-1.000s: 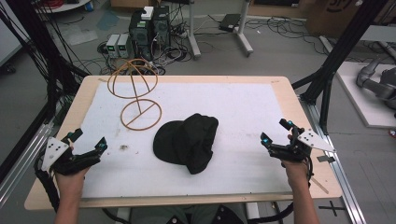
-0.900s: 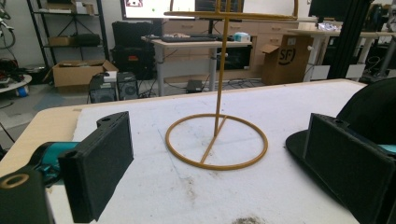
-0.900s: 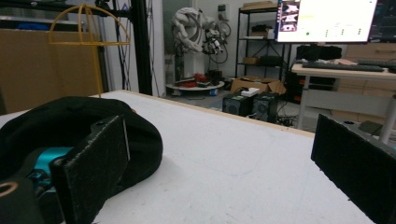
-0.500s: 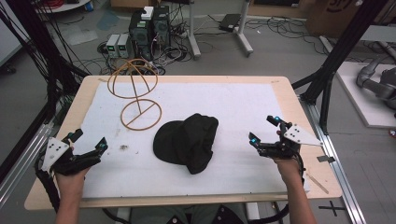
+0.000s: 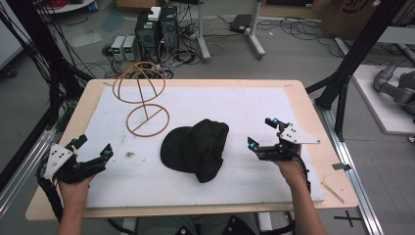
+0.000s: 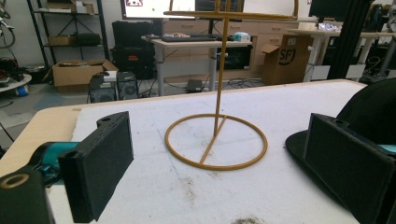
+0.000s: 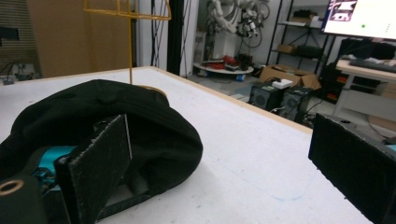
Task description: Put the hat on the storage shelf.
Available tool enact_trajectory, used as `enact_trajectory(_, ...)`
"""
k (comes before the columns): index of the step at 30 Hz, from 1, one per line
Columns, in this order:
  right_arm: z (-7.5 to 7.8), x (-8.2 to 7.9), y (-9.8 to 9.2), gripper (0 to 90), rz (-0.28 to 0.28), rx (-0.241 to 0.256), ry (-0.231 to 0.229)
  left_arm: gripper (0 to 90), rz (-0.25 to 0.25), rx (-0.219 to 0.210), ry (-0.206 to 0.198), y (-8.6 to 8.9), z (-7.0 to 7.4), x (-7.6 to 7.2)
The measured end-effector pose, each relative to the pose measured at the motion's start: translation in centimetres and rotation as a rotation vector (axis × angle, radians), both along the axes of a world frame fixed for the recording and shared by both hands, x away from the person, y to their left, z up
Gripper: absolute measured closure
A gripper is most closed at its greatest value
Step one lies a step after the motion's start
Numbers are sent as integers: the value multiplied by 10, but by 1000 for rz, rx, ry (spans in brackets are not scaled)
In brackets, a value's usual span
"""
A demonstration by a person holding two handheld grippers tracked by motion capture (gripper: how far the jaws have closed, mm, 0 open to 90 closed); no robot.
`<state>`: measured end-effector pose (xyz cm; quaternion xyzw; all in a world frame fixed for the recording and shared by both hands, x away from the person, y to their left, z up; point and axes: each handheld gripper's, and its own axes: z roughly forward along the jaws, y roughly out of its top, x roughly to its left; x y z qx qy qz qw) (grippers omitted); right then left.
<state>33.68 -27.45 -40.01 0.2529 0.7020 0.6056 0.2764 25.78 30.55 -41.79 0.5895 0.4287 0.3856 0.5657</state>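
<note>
- The black cap (image 5: 198, 148) lies crumpled near the middle of the white mat (image 5: 244, 107), with the wire hat stand (image 5: 142, 100) to its far left. The right gripper (image 5: 262, 133) sits just right of the cap with its jaws spread wide and nothing between them.
- In the right gripper view one jaw is close against the cap's (image 7: 107, 126) soft crown; closing there likely pinches a single fold, so the cap would hang limp and may slip out.
- The left gripper (image 5: 93, 147) rests at the near left, jaws also spread and empty, well apart from the cap. If it comes in late, the cap may sag or drag across the mat.
- The stand (image 6: 217, 135) looks light and thin; a cap swung against it could tip it or push it along the mat.
</note>
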Motion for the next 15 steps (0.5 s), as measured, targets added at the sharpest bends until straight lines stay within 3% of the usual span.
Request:
enact_trajectory(12,5,15,16,52,79,-33,6,86,0,-5,-2,0,0,0)
enact_trajectory(15,8,19,21,52,121,-47,-1,86,1,-4,-1,1,0,-1)
